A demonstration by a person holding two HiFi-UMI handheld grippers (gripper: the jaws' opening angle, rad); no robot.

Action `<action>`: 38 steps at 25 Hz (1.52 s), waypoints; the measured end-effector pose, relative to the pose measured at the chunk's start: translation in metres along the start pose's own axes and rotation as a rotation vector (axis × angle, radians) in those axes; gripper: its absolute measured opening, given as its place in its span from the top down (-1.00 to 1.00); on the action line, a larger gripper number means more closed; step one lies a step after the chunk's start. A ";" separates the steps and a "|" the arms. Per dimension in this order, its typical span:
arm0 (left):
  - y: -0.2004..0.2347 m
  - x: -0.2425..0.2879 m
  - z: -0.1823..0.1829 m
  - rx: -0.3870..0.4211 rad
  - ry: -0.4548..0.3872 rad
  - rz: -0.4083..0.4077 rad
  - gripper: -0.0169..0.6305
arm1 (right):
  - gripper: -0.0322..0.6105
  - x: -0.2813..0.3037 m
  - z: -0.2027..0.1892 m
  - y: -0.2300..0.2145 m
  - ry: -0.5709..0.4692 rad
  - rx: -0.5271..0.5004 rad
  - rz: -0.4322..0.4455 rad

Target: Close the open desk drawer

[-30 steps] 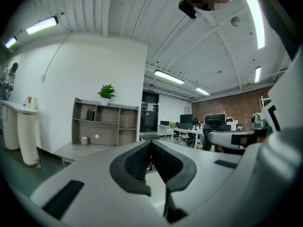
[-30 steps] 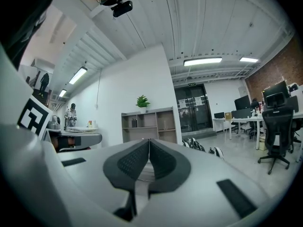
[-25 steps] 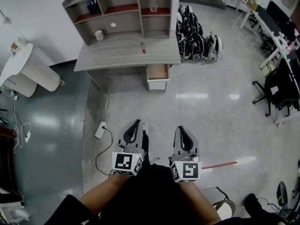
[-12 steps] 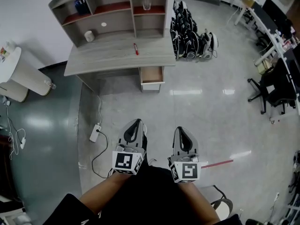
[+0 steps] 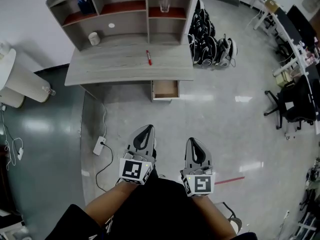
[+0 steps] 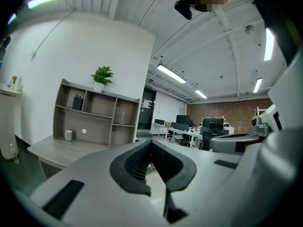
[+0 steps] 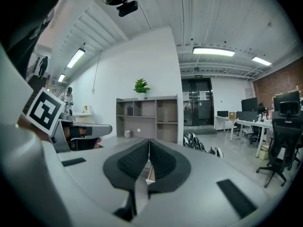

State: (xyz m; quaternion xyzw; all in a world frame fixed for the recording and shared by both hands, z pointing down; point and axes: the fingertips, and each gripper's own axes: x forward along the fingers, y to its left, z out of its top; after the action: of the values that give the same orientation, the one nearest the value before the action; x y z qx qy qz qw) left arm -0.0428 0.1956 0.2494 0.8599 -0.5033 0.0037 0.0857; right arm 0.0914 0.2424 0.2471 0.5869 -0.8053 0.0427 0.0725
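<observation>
Nothing done yet: drawer (image 5: 166,89) stands open under the desk (image 5: 120,66), well apart from left tool (image 5: 144,134) and right tool (image 5: 195,146), both pinched together, empty.

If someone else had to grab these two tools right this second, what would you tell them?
Grippers: left gripper shut, empty; right gripper shut, empty, beside it.
Things: the drawer stands pulled out under the right end of the desk, across the floor ahead, well apart from both grippers.
Done: nothing yet.
Left: walk up and push the drawer shut.
</observation>
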 end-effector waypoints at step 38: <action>0.146 0.148 -0.077 -0.041 0.173 -0.032 0.91 | 0.84 0.233 -0.048 -0.042 0.141 -0.053 0.016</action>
State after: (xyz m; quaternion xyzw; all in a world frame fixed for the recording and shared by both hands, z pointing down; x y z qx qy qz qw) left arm -0.0901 0.0091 0.3604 0.8622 -0.4803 0.0664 0.1467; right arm 0.0646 0.0180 0.3328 0.5738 -0.8037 0.0631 0.1443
